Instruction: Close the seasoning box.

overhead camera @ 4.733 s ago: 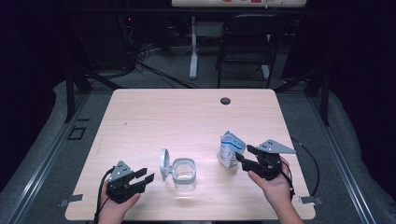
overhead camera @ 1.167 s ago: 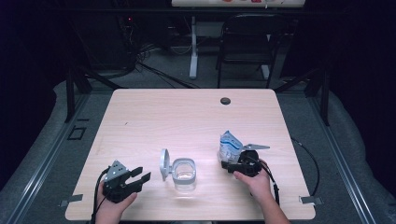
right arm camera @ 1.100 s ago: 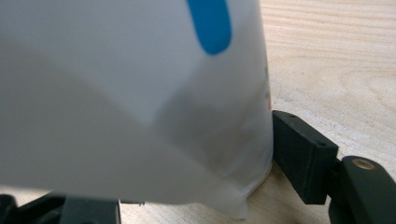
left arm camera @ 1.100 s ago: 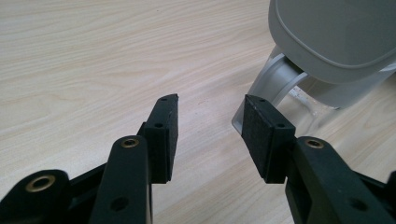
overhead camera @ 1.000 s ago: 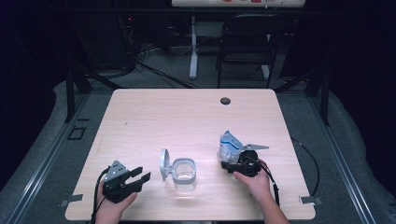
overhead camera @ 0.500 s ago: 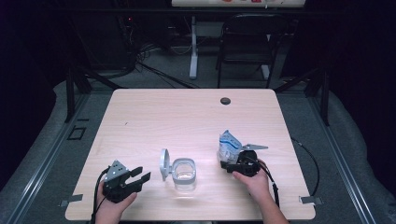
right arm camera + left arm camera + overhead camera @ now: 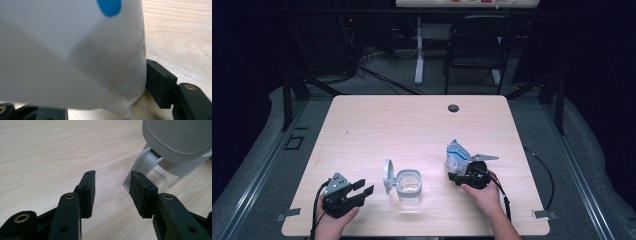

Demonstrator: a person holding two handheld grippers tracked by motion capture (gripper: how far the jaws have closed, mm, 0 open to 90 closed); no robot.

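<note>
A pale wood worktop point(image 7: 412, 125) with rounded corners stands in a dark room; its far 1/2 is bare apart from a small dark grommet hole point(image 7: 453, 108) near the back edge, so there is plenty of open room beyond the things. All the action sits along the near edge.

Near centre is a clear container point(image 7: 409, 187) with its grey hinged lid point(image 7: 387, 176) flipped up on its left side. To the right, well apart from it, stands a white pouch w/ blue print point(image 7: 456, 156).

The right gripper point(image 7: 460, 176), held in a hand point(image 7: 484, 192), is down at the pouch's base. Its jaws have just been closing, w/ the pouch between them; in the right gripper view the white pouch point(image 7: 72, 50) bulges close up and 1 black pad sits against its lower right side, the other pad hidden, so I cannot tell if they press it yet.

The left gripper point(image 7: 362, 187) rests near the front left corner, jaws wide w/ nothing between them. The left gripper view adds what the high view lacks: the lid's point(image 7: 177, 140) grey hinge just beyond the right pad.
</note>
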